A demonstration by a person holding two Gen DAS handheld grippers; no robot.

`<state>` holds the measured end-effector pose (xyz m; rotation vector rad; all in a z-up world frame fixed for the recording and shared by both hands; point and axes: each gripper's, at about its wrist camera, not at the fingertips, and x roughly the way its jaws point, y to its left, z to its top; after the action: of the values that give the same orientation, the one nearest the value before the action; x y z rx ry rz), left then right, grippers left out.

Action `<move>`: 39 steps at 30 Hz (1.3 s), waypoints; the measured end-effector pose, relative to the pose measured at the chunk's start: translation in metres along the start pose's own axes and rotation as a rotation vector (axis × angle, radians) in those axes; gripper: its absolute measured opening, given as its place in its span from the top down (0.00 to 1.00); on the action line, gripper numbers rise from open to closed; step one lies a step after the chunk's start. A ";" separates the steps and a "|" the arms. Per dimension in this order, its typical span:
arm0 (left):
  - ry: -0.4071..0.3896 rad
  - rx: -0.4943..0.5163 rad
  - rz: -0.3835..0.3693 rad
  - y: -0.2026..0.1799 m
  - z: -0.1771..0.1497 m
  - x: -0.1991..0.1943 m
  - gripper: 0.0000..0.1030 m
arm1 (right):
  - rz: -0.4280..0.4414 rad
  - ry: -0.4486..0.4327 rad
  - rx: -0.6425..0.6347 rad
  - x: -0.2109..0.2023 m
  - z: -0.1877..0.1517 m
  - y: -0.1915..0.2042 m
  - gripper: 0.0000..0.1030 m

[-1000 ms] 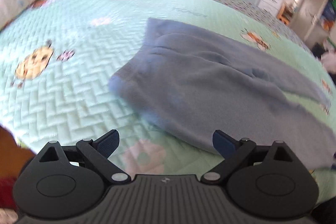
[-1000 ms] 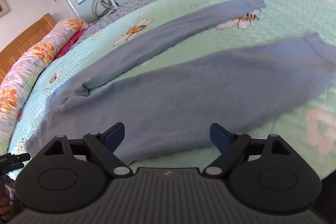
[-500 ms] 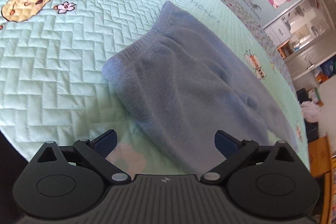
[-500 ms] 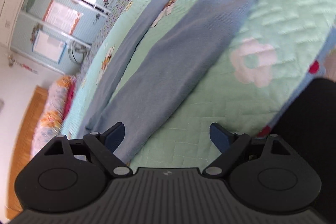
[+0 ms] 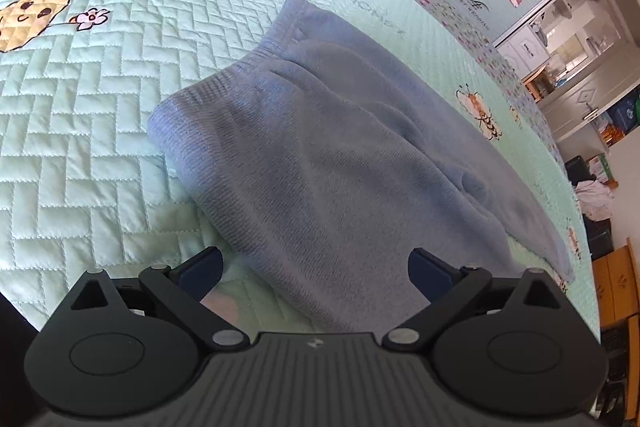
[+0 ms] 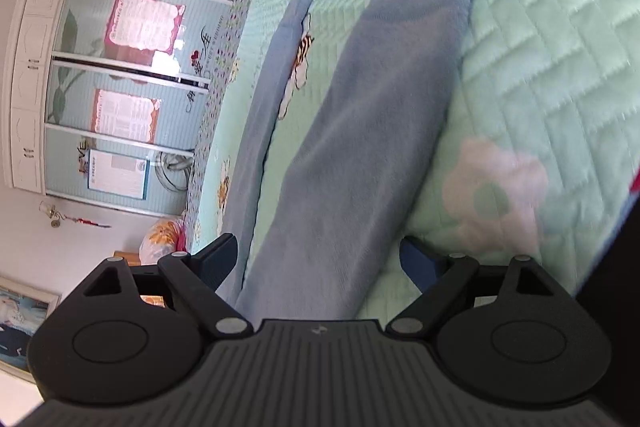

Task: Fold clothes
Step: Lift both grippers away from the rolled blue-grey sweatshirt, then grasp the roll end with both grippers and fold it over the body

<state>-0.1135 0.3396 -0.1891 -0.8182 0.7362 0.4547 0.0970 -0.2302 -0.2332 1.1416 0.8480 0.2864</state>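
A pair of blue-grey knit trousers lies spread flat on the mint-green quilted bed. The left wrist view shows the waistband end. My left gripper is open and empty, hovering just above the near edge of the waist part. The right wrist view shows the two trouser legs running away side by side, with a strip of quilt between them. My right gripper is open and empty, close above the nearer leg, with the view rolled to one side.
The quilt has cartoon bees and flowers. A wardrobe with glass doors and posters stands beyond the bed. Wooden furniture and a pile of clothes are at the far right of the left wrist view.
Both grippers have moved and tilted over the trousers. The left one has come closer to the waist end. The right view has rolled sideways and come nearer the leg. Both stayed open.
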 end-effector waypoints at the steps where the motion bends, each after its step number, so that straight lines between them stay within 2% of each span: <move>1: 0.002 0.009 0.008 -0.002 0.000 0.001 0.02 | 0.005 -0.011 0.004 0.001 0.004 -0.001 0.14; 5: 0.003 0.045 0.036 -0.007 0.000 0.005 0.01 | 0.005 -0.043 0.005 0.004 0.014 -0.003 0.14; 13: -0.008 0.086 0.044 -0.013 0.002 0.009 0.01 | -0.056 -0.099 -0.105 0.020 0.012 0.013 0.14; 16: -0.027 0.111 0.044 -0.015 -0.001 0.008 0.06 | -0.077 -0.104 -0.156 0.023 0.008 0.014 0.19; 18: -0.039 0.131 0.048 -0.015 -0.002 0.009 0.17 | -0.100 -0.098 -0.173 0.024 0.007 0.013 0.40; 19: -0.042 0.137 0.048 -0.015 -0.002 0.009 0.19 | -0.112 -0.096 -0.181 0.024 0.007 0.012 0.47; 21: -0.049 0.146 0.044 -0.013 -0.003 0.010 0.37 | -0.135 -0.090 -0.197 0.025 0.007 0.011 0.69; 22: -0.052 0.148 0.041 -0.011 -0.002 0.010 0.43 | -0.141 -0.090 -0.189 0.025 0.008 0.009 0.73; 24: -0.059 0.133 0.025 -0.006 -0.002 0.009 0.78 | -0.148 -0.091 -0.176 0.023 0.009 0.005 0.84; 29: -0.076 0.100 -0.004 0.005 -0.003 0.005 0.91 | -0.156 -0.102 -0.186 0.022 0.007 0.007 0.89; 34: -0.048 0.058 -0.021 0.013 -0.003 0.009 0.87 | -0.142 -0.113 -0.191 0.015 0.004 0.008 0.93; 35: -0.041 0.050 -0.029 0.013 -0.002 0.010 0.82 | -0.140 -0.110 -0.192 0.014 0.004 0.007 0.89; 38: -0.038 0.048 -0.053 0.009 -0.001 0.011 0.60 | -0.128 -0.099 -0.188 0.012 0.003 0.003 0.68; 39: -0.041 0.058 -0.055 0.006 -0.002 0.011 0.54 | -0.119 -0.094 -0.180 0.012 0.002 0.000 0.68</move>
<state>-0.1107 0.3424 -0.2015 -0.7710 0.6848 0.3983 0.1061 -0.2241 -0.2381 0.9263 0.7871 0.2047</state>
